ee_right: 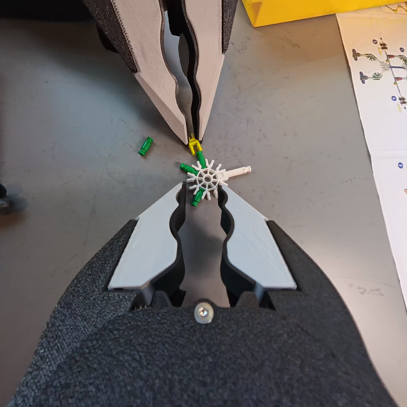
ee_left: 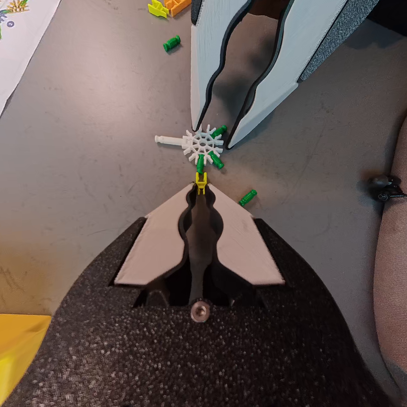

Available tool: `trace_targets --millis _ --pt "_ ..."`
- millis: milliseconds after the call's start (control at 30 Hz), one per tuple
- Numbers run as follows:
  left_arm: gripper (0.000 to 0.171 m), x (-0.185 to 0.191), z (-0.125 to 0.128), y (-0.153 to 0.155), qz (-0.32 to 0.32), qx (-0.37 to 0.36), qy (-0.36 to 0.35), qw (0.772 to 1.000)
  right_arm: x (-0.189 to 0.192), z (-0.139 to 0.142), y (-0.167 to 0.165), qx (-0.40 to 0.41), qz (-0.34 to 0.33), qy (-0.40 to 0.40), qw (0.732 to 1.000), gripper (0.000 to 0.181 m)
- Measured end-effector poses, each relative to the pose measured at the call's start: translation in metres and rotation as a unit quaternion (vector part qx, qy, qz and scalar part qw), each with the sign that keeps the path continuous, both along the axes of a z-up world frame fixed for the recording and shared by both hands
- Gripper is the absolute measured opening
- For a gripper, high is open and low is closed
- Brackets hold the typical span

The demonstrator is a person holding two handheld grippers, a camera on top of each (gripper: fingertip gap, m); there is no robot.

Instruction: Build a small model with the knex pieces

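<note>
The left tool (ee_left: 201, 184) is pinched closed on a small yellow clip (ee_left: 201, 182), whose free end touches a green rod (ee_left: 200, 163) plugged into the white snowflake connector (ee_left: 203, 144) on the grey desk (ee_left: 88, 154). The right tool (ee_right: 201, 187) stands open, its tips straddling that connector's near edge. A loose green rod (ee_right: 145, 146) lies beside the connector; a white rod (ee_right: 236, 171) sticks out from it.

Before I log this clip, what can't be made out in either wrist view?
- Yellow clip: its rear end sits between the left gripper fingertips in both views.
- Clip against green rod: touching or seated, too small to tell.
- Right gripper on the white snowflake connector: fingertip contact unclear.
- Yellow box: cut off by the frame edge.
- Dark object at the table edge: blurred.
</note>
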State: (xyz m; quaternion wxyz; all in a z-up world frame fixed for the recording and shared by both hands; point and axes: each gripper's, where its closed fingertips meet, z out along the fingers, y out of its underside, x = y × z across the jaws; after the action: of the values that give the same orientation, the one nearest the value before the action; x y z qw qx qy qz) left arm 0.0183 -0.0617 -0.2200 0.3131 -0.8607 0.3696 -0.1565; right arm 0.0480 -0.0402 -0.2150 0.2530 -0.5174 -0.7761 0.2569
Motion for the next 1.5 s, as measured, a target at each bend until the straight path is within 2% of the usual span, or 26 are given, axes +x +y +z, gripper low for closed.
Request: trace_targets --millis 167,533,767,1067,1500 --pt "0.007 0.001 0.012 0.001 -0.014 0.026 -0.018 0.999 0.001 0.0 -0.001 0.005 0.005 0.0 1.0 0.027" --pt "0.007 0.002 0.001 0.003 -0.02 0.019 -0.012 1.0 0.001 0.0 -0.005 0.004 0.019 0.001 1.0 0.027" --pt "0.008 0.0 0.0 0.004 -0.024 0.023 -0.008 0.999 -0.002 0.012 -0.003 -0.028 0.009 0.027 0.999 0.027" --pt "0.011 0.006 0.012 0.006 -0.017 0.03 -0.054 0.998 0.0 0.008 -0.003 -0.025 0.01 0.019 0.999 0.027" --pt "0.005 0.013 0.006 0.01 -0.02 0.017 -0.014 1.0 0.001 0.001 -0.003 -0.024 0.011 0.004 1.0 0.026"
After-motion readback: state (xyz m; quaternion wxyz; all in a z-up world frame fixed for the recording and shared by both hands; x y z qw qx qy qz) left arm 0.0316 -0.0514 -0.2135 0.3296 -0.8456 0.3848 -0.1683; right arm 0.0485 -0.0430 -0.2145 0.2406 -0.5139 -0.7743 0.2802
